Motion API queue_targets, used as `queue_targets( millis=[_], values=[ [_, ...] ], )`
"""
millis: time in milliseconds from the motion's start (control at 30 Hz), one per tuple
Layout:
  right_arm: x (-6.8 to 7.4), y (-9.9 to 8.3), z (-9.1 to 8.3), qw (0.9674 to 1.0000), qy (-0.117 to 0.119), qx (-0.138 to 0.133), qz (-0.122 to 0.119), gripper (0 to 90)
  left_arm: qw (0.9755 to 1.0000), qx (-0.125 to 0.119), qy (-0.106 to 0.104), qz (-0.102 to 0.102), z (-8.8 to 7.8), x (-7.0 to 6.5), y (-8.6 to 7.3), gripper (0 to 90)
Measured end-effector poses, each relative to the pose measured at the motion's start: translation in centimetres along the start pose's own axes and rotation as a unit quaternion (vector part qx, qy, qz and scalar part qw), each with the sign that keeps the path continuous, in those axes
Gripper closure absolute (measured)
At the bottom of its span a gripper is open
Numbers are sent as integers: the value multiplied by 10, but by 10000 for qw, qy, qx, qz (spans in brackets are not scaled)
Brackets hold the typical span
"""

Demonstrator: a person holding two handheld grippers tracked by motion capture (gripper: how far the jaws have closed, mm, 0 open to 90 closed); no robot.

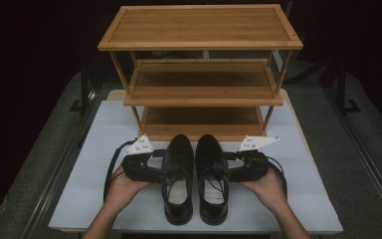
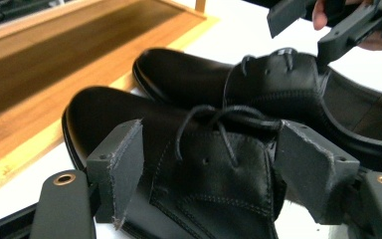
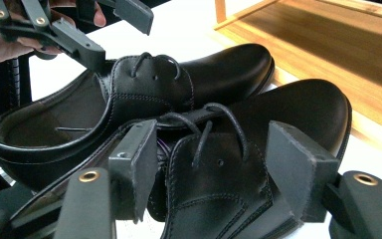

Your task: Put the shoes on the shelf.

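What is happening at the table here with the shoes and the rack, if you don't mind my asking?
A person holds a gripper in each hand at a pair of black lace-up shoes on the white table, toes toward the wooden shoe rack. The left gripper has its jaws spread around the laced part of the left shoe, and the right gripper stands the same way around the right shoe. Both shoes rest on the table just in front of the rack's bottom shelf.

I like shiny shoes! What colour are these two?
Black shoes, laces too; clearest in the right gripper view.
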State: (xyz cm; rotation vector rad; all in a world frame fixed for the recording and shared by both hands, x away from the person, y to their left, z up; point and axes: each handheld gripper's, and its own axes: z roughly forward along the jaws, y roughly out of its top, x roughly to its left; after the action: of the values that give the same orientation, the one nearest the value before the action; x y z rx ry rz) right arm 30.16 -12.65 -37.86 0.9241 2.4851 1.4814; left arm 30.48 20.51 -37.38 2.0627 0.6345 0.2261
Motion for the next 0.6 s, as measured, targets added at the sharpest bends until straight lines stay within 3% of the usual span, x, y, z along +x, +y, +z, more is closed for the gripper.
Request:
queue_targets(
  millis=[167, 433, 600],
  values=[
    [0, -4, 6, 10000, 34, 78, 8, 371, 9999, 4, -106, -48, 2, -1, -5, 312],
    [2, -10, 9, 9997, -82, 206, -32, 390, 9995, 203, -191, 133, 7, -7, -8, 403],
    [3, -12, 13, 9996, 6, 274, -58, 472, 9993, 243, -181, 206, 7, -9, -9, 486]
  ],
)
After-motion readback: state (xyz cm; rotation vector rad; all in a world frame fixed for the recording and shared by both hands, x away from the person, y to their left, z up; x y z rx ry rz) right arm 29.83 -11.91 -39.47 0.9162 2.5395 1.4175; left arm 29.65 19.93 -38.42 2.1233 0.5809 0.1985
